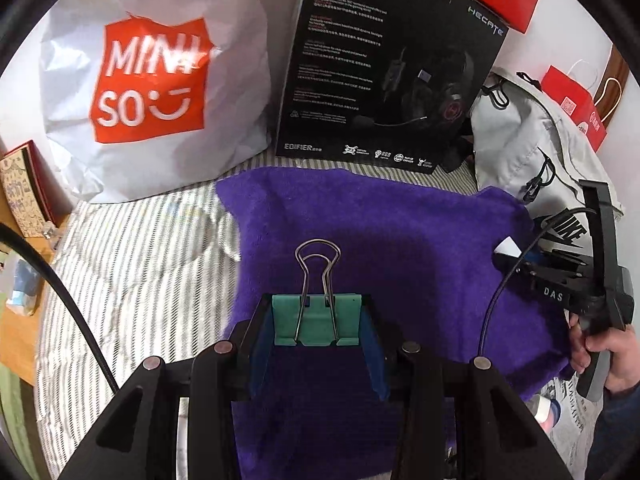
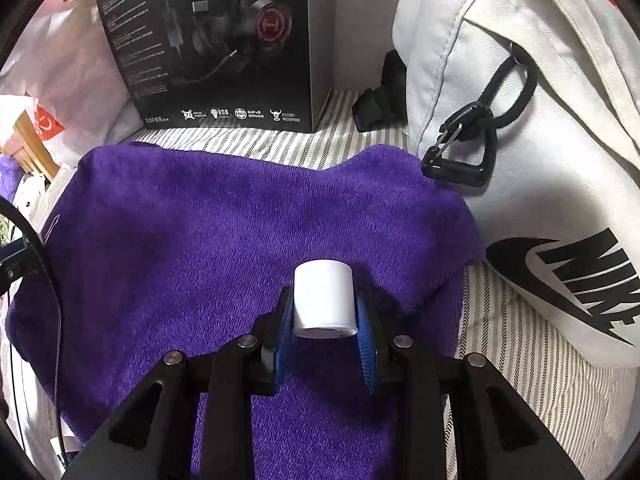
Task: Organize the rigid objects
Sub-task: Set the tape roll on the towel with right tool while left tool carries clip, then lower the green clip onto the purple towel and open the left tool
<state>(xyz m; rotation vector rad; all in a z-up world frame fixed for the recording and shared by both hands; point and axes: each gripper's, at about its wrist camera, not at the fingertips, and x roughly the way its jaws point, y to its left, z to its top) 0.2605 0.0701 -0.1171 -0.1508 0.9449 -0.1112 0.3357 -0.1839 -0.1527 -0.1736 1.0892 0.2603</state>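
Observation:
A teal binder clip [image 1: 316, 322] with silver wire handles sits clamped between the blue pads of my left gripper [image 1: 316, 320], held over a purple towel [image 1: 400, 248]. In the right wrist view a small white cylinder [image 2: 323, 300] stands between the blue pads of my right gripper [image 2: 324, 320], which is shut on it just above the purple towel [image 2: 200, 240]. The left wrist view also catches the right gripper [image 1: 516, 256] at the towel's right edge, with a hand [image 1: 608, 352] around its handle.
A black headset box [image 1: 384, 68] and a white shopping bag [image 1: 156, 92] stand behind the towel. A white sports bag [image 2: 540, 152] with a black carabiner [image 2: 460, 152] lies at the right. Striped bedding [image 1: 132, 280] surrounds the towel. A red paper bag [image 1: 576, 108] is far right.

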